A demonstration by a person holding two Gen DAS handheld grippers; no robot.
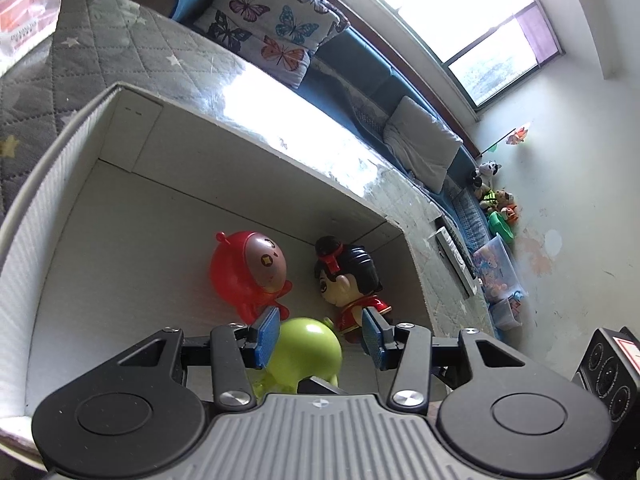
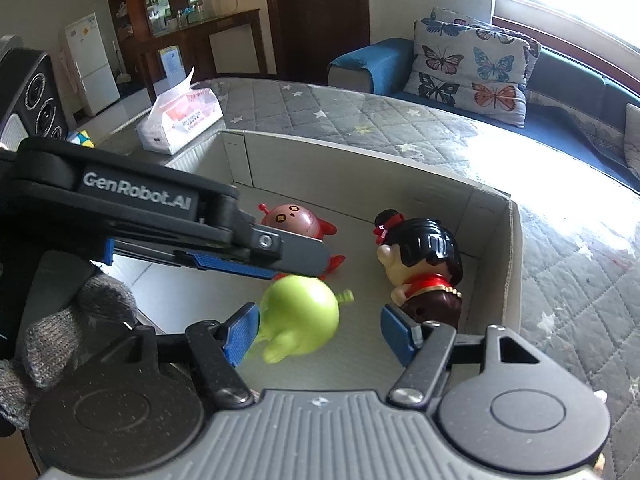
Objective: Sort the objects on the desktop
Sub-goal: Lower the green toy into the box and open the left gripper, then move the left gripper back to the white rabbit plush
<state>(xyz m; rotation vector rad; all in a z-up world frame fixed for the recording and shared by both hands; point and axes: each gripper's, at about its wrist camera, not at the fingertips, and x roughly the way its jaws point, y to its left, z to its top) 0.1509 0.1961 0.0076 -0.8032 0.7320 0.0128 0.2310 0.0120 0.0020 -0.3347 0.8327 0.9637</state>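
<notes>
Inside the white cardboard box (image 1: pixel 132 152), three toys lie on the floor of the box: a red round-bodied figure (image 1: pixel 248 272), a black-haired doll in a red costume (image 1: pixel 348 280), and a green round toy (image 1: pixel 308 352). Both grippers reach over the near edge of the box. The left gripper (image 1: pixel 318 338) has its jaws spread wide, one blue pad on either side of the green toy; whether the pads touch it cannot be told from the left wrist view. In the right wrist view, the right gripper (image 2: pixel 318 334) also has its jaws wide, with the green toy (image 2: pixel 300 316) against the left pad and the black-haired doll (image 2: pixel 424 268) just beyond the right pad. The left gripper (image 2: pixel 256 256) crosses this view from the left, above the green toy and in front of the red figure (image 2: pixel 296 218). The box rests on a table covered with a grey quilted cloth (image 2: pixel 360 116), where a tissue pack (image 2: pixel 180 120) stands behind the box.
</notes>
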